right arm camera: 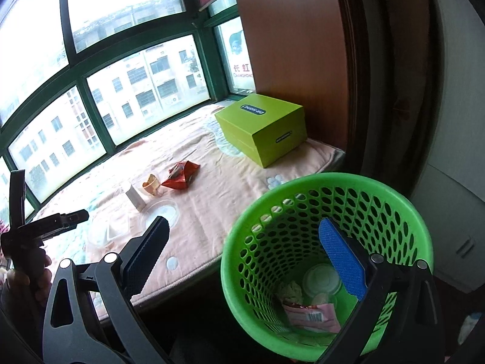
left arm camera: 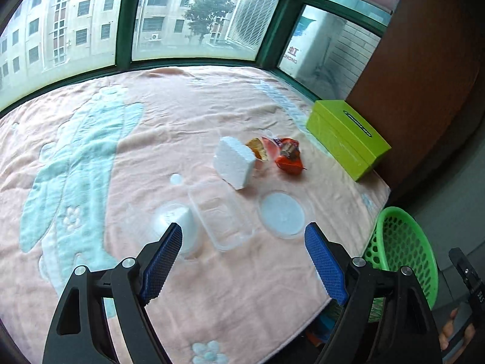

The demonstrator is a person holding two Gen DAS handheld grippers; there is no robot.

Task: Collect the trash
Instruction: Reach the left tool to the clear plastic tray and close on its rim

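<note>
Trash lies on a pink blanket (left arm camera: 182, 115): a white foam block (left arm camera: 233, 162), an orange snack wrapper (left arm camera: 288, 154), a yellow wrapper (left arm camera: 256, 148), a clear plastic tray (left arm camera: 219, 215), a round clear lid (left arm camera: 282, 214), a clear cup (left arm camera: 178, 224) and a small round cap (left arm camera: 176, 179). My left gripper (left arm camera: 242, 239) is open and empty just above the tray. My right gripper (right arm camera: 242, 242) is open and empty over the rim of a green mesh basket (right arm camera: 303, 212), which holds a lid and wrappers. The basket also shows in the left wrist view (left arm camera: 403, 248).
A lime green box (left arm camera: 345, 138) stands at the blanket's far right corner, beside a brown wooden panel (left arm camera: 424, 75). Green-framed windows (left arm camera: 197, 15) close the far side. The basket stands below the blanket's right edge. The left gripper (right arm camera: 48, 224) shows at the left of the right wrist view.
</note>
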